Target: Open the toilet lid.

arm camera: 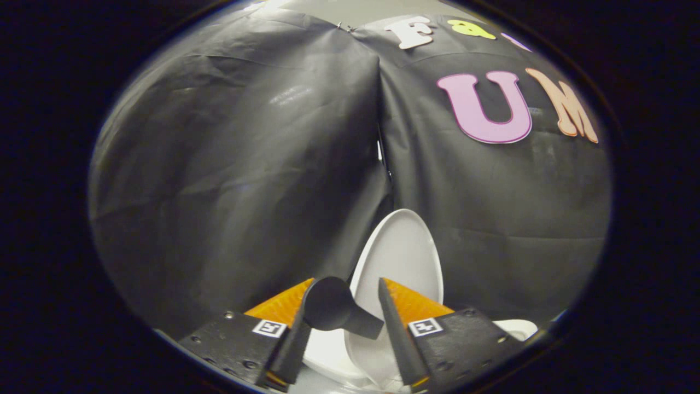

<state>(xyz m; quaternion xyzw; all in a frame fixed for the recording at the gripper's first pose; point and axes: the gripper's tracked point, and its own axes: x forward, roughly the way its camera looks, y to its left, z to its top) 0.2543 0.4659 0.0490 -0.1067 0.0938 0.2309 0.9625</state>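
The white toilet lid (399,251) stands raised, nearly upright, just ahead of my fingers and against the black cloth wall. A black knob-like handle (328,309) with a round head sits between my fingers. Its head rests against the left pad and its other end reaches the right pad. My gripper (344,284) is closed to the handle's width, with both orange-and-black fingers (415,303) touching it. Below the handle, the white toilet seat or rim (328,355) shows between the finger bases.
The black cloth wall (246,164) hangs close behind the lid and wraps around both sides. A further white part of the toilet (519,328) shows beyond the right finger.
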